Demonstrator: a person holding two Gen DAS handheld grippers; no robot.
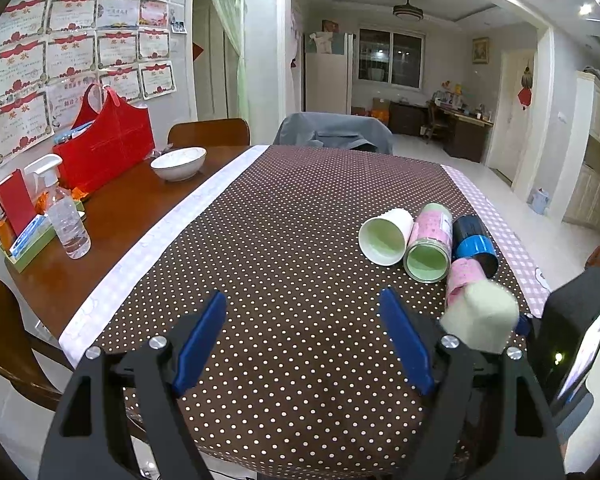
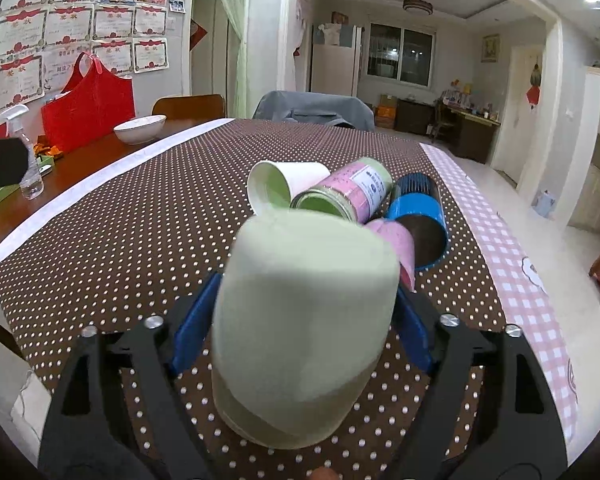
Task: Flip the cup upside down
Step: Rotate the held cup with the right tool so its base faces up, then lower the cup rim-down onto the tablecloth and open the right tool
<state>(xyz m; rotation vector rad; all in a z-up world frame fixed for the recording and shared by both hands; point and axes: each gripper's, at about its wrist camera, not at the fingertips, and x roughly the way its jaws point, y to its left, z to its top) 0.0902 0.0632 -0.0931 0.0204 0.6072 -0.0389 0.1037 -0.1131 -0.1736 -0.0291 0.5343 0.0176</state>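
My right gripper (image 2: 304, 312) is shut on a pale green cup (image 2: 304, 312), which it holds tilted above the dotted tablecloth (image 2: 140, 220), base toward the table's far side. The same cup (image 1: 482, 318) shows at the lower right of the left wrist view, in front of the right gripper's black body (image 1: 576, 332). My left gripper (image 1: 304, 336) is open and empty over the cloth. Behind lie a white cup (image 1: 384, 236) (image 2: 284, 188), a pink can with a green end (image 1: 428, 244) (image 2: 344, 196), a blue and black can (image 1: 476, 240) (image 2: 420, 220) and a pink cylinder (image 1: 462, 278) (image 2: 396, 244).
A white bowl (image 1: 179, 162), a red bag (image 1: 104, 140), a spray bottle (image 1: 62, 210) and a green tray (image 1: 28, 256) sit on the bare wood at the left. Chairs stand at the far side (image 1: 334, 130). The table's right edge runs along the checked cloth (image 2: 512, 280).
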